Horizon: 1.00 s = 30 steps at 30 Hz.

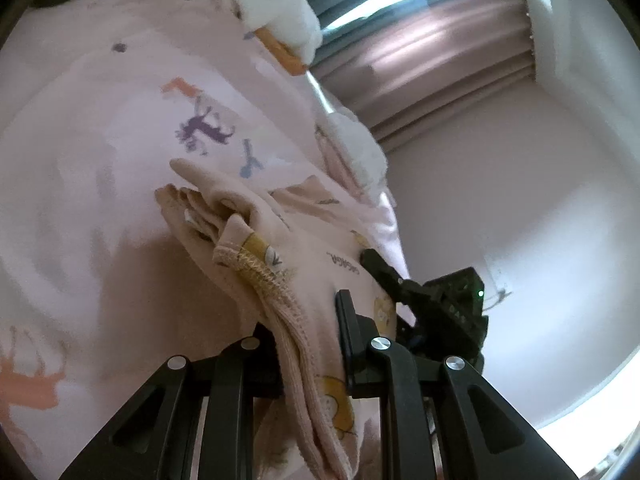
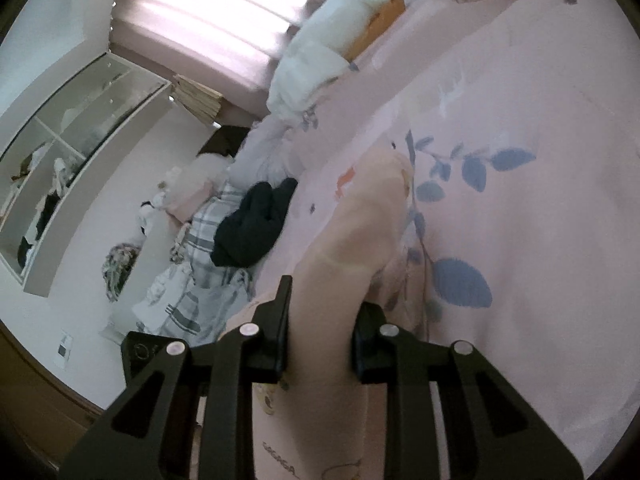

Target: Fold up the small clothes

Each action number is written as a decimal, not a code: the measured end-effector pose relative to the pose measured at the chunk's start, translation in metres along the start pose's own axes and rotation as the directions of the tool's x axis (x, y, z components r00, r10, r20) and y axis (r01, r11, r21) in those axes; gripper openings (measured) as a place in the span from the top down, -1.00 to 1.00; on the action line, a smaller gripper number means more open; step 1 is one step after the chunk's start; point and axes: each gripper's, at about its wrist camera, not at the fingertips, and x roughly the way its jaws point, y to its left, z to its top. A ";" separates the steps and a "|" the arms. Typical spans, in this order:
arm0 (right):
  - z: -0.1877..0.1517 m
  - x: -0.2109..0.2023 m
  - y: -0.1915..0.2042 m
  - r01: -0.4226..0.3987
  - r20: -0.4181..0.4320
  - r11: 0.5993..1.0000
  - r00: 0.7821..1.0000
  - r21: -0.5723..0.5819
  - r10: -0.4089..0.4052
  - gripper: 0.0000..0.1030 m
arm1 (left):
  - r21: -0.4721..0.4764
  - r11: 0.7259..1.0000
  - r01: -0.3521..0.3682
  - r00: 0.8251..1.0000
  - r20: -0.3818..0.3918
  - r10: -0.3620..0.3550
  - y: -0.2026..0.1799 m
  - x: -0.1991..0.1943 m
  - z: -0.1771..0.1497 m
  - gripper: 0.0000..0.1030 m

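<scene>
Pink garment point(image 1: 320, 240) pinched by left claw point(image 1: 308, 344) & right claw point(image 2: 320, 320), over bedsheet point(image 2: 520, 100)

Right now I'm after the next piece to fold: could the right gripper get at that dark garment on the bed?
Probably not yet. The right gripper is shut on the pink garment, so it isn't free, though nothing blocks the dark garment.

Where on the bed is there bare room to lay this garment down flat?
Bare pink floral bedspread lies beyond the blue leaf print. It is crowded toward the black bundled clothing, grey plaid fabric and white pillows.
</scene>
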 end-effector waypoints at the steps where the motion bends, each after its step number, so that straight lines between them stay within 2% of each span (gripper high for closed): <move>1: 0.003 -0.006 0.003 0.005 0.010 1.000 1.000 -0.013 -0.004 0.52 | 0.019 1.000 -0.001 1.000 0.002 0.001 -0.008 0.003 0.002 0.66; 3: 0.006 -0.017 0.007 0.010 0.027 0.999 1.000 -0.031 -0.009 0.52 | 0.056 0.998 -0.008 1.000 0.007 0.008 -0.024 0.011 0.006 0.66; 7: 0.019 -0.043 0.016 0.008 0.066 0.999 0.998 -0.049 -0.004 0.52 | 0.088 0.996 0.026 1.000 0.005 -0.026 -0.044 0.014 0.008 0.66; 11: 0.028 -0.063 0.028 0.045 0.095 0.993 0.995 -0.106 -0.035 0.52 | 0.129 0.991 0.032 0.999 0.004 -0.033 -0.063 0.017 0.005 0.66; 15: 0.039 -0.077 0.032 0.070 0.094 0.987 0.994 -0.143 -0.057 0.52 | 0.195 0.980 -0.032 0.999 0.000 0.033 -0.088 0.026 0.000 0.66; 18: 0.047 -0.082 0.030 0.066 0.094 0.987 0.994 -0.147 -0.052 0.52 | 0.237 0.970 -0.051 0.999 0.015 0.048 -0.101 0.029 -0.003 0.66; 22: 0.054 -0.082 0.027 0.059 0.092 0.986 0.995 -0.156 -0.045 0.52 | 0.250 0.964 -0.093 0.996 0.028 0.089 -0.110 0.037 -0.001 0.66; 26: 0.056 -0.080 0.023 0.058 0.078 0.986 0.996 -0.157 -0.046 0.52 | 0.272 0.948 -0.168 0.986 0.034 0.165 -0.114 0.043 -0.002 0.66; 30: 0.060 -0.075 0.020 0.064 0.067 0.984 0.996 -0.164 -0.054 0.52 | 0.325 0.917 -0.230 0.973 0.050 0.227 -0.116 0.049 -0.003 0.66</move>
